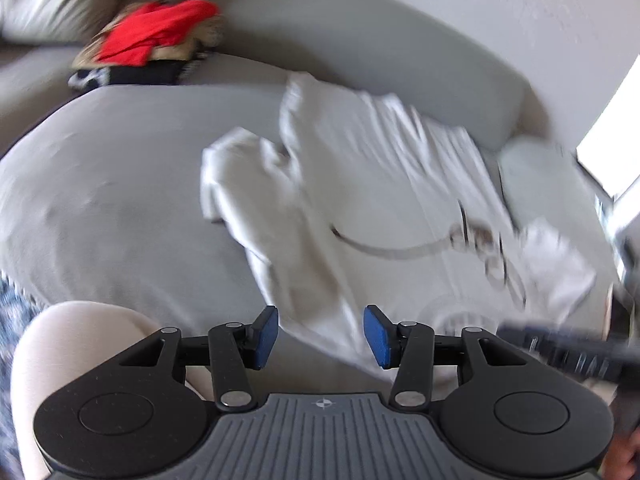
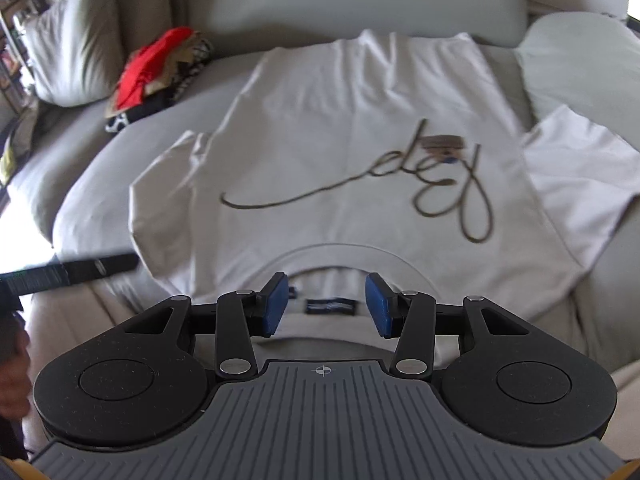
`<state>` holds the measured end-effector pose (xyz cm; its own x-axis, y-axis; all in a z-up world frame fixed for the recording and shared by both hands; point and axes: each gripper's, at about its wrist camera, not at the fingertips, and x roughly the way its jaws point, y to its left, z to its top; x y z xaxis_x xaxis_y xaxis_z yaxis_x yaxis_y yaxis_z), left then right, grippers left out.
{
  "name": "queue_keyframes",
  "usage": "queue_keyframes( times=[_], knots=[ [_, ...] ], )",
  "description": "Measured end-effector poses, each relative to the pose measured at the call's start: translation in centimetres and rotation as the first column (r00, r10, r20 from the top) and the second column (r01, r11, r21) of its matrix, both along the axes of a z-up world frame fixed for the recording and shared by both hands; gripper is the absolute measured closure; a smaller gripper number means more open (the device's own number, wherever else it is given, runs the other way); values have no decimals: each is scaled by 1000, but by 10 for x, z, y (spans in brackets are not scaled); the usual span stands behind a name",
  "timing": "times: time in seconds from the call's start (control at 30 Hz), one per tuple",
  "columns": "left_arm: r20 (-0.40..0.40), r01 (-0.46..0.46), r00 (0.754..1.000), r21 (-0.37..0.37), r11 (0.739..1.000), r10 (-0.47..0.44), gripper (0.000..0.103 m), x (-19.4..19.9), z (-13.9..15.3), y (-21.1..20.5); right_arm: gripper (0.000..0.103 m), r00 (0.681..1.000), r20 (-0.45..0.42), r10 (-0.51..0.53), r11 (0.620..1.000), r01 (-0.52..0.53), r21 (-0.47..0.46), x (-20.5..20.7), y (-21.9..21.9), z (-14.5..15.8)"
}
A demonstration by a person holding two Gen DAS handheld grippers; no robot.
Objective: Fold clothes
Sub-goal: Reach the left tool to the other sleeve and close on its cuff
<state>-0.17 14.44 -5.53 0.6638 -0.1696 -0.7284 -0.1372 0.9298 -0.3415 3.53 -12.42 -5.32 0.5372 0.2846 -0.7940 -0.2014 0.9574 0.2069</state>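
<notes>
Nearest the right wrist camera, the right gripper (image 2: 325,304) hangs low over the neck opening of a white cotton T-shirt (image 2: 340,120) printed with dark looping script. Its jaws stand wide apart with nothing between them, and its blue rubber pads (image 2: 275,305) frame a small dark neck label (image 2: 330,305) sewn inside the collar. The shirt lies spread front-up on a grey fabric sofa (image 2: 104,160), collar toward the camera and hem against the backrest. One short sleeve spreads flat to the right; the other sleeve on the left is bunched and partly turned over.

Seen from the left wrist camera, which is blurred, the left gripper (image 1: 320,336) hovers above the near edge of the same shirt (image 1: 380,184), tilted so that the sofa (image 1: 100,184) curves away beneath it. Its jaws are likewise wide and grip nothing. A rounded beige shape, possibly the person's knee, shows at lower left, though blur makes that uncertain.

Farther back on the seat, well apart from the shirt, sits a heap of clothes topped by a red garment (image 2: 148,68) over tan and black-and-white pieces. Just beyond it, a pale grey cushion (image 2: 76,48) leans in the sofa corner.
</notes>
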Motion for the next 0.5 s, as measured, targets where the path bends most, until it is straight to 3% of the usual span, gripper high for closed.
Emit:
queue_keyframes(
  times=[0.07,0.23,0.3,0.43,0.5],
  knots=[
    [20,-92,995,-78,993,94,57,2,5,26,54,1000,-7,9,1000,-9,17,4,5,-2],
    [-2,-252,966,-226,941,258,57,12,6,82,54,999,-48,21,997,-17,79,17,19,-13],
    [-46,-279,960,-293,915,278,58,22,-4,90,54,998,-64,23,993,-15,116,23,24,-18],
    [-119,-276,961,-483,831,250,57,38,-26,85,54,997,-71,24,986,-12,164,33,31,-27],
    [-147,-273,962,-495,825,229,55,49,-36,73,55,997,-68,28,985,-16,174,38,33,-33]
  ],
)
